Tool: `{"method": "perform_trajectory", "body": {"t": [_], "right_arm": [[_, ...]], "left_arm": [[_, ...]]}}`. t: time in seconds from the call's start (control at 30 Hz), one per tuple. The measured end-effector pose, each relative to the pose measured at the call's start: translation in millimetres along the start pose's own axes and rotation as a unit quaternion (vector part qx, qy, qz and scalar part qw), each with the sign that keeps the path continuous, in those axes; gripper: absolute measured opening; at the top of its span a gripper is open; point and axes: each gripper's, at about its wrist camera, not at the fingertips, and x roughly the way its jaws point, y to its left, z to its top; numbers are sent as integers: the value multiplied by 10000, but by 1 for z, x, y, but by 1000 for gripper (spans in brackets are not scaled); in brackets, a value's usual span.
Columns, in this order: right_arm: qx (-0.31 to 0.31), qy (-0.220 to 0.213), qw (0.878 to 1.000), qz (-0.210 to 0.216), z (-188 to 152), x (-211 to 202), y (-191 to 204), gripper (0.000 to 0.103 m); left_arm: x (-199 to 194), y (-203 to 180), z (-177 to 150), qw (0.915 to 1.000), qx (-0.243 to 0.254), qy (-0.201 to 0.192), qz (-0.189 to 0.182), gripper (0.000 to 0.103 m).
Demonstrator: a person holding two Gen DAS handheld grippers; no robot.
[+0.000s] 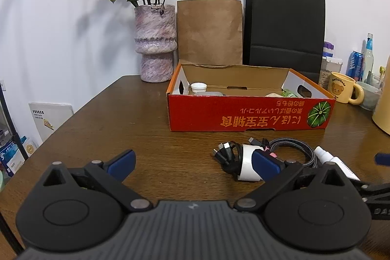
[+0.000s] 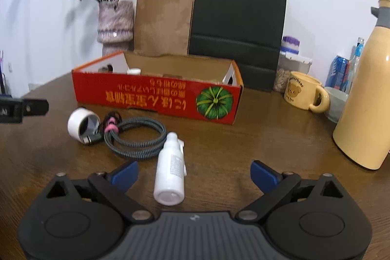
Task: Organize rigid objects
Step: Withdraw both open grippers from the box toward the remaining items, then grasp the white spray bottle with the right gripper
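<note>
Right gripper (image 2: 193,173) jaws stand wide, gripping nothing. White bottle (image 2: 170,173) lies between them, untouched, nearer the left finger. Left gripper (image 1: 193,163) gapes empty beside the cables (image 1: 243,152).

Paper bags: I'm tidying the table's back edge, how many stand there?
2. The brown paper bag beside the vase; the black paper bag right of it, behind the red box.

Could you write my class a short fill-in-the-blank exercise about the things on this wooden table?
1. The white spray bottle lies on its side between the fingers of the open ____ claw.
2. The picture printed on the red cardboard box is a green ____.
3. Behind the box stand a brown paper bag and a ____ paper bag.
4. The yellow mug bears a picture of a ____.

Missing words: right; pumpkin; black; bear
</note>
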Motion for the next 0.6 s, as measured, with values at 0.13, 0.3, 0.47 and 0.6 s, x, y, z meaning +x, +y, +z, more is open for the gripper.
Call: {"method": "perform_trajectory", "body": {"t": [0.13,0.3,0.47,0.6], "right_arm": [[-132,210,9997,51,-2,11,6,80],[-118,309,9993,162,4,25,10,61],[249,327,9984,382,7,31,3,29],[258,235,9988,345,7,29,4,27]], "left_arm": [[-2,1,1,10000,-19,-29,-23,103],[0,1,1,10000,-11,26,-22,103],[1,2,1,10000,-31,56,9,103],[2,1,0,10000,-17,66,22,103]]}}
